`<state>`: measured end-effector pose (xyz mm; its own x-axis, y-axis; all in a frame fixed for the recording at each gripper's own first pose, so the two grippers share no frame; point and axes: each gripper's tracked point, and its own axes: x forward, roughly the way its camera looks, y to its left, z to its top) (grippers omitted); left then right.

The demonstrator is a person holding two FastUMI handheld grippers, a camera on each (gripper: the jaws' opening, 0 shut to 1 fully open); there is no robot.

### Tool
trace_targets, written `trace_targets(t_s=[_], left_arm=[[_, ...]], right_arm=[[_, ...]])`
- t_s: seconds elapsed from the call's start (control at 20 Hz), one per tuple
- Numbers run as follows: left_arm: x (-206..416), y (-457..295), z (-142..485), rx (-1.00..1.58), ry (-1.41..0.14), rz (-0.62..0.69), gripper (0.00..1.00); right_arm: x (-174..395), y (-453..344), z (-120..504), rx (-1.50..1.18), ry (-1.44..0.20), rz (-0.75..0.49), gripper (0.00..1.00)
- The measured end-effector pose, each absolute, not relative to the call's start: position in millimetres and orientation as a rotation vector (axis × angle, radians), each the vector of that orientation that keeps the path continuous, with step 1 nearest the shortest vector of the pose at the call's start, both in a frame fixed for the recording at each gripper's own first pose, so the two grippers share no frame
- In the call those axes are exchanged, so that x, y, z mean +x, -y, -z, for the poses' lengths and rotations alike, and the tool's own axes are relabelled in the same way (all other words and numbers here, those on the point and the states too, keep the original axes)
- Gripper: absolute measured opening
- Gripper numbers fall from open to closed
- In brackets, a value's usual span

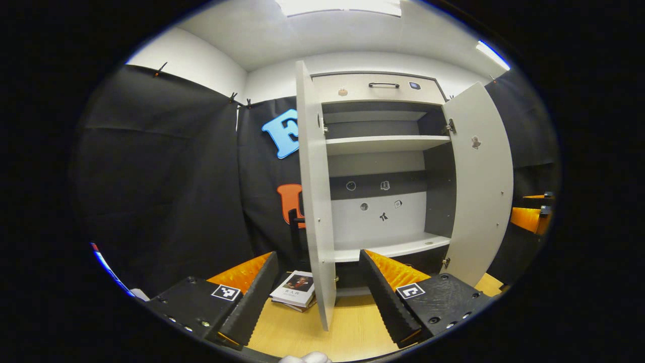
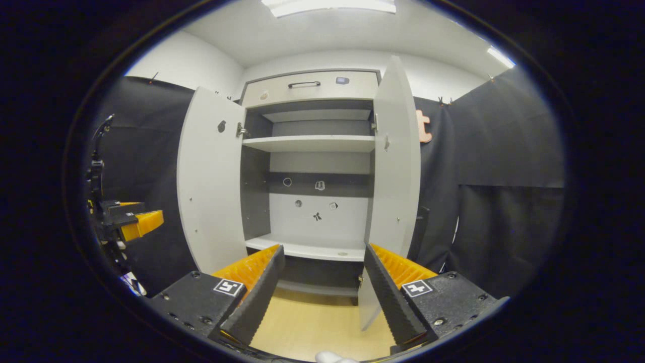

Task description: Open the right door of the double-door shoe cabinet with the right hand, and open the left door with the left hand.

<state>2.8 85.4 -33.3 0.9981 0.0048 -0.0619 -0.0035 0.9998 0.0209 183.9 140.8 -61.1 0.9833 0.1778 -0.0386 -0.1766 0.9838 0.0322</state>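
Observation:
The shoe cabinet (image 1: 383, 146) (image 2: 312, 143) stands with both doors swung out and its shelves bare. In the left gripper view the left door (image 1: 315, 201) is seen almost edge-on, and its lower edge hangs between the wide-apart fingers of my left gripper (image 1: 317, 297), which is open and pressing on nothing. The right door (image 1: 481, 186) stands open at the right. In the right gripper view my right gripper (image 2: 322, 292) is open; the right door (image 2: 395, 176) drops just behind its right finger (image 2: 388, 297). The left door (image 2: 211, 191) is at the left.
A drawer with a dark handle (image 1: 383, 85) (image 2: 305, 84) tops the cabinet. A book (image 1: 295, 290) lies on the wooden surface (image 1: 352, 333) by the left door's foot. The other gripper shows at each view's side (image 1: 534, 212) (image 2: 131, 219). Black cloth walls flank the cabinet.

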Motion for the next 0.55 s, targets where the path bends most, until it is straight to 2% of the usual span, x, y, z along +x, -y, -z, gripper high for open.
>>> trace_targets(t_s=[0.45,0.5,0.55], left_arm=[[-7,-23,36,0.012,-0.071,0.040,0.96],[-8,-18,37,0.013,-0.072,0.045,0.89],[-6,-16,38,0.010,-0.075,0.048,0.89]], right_arm=[[192,-117,65,0.037,-0.039,-0.132,0.99],[193,-116,67,0.036,-0.043,-0.132,0.99],[194,-117,69,0.035,-0.048,-0.133,0.99]])
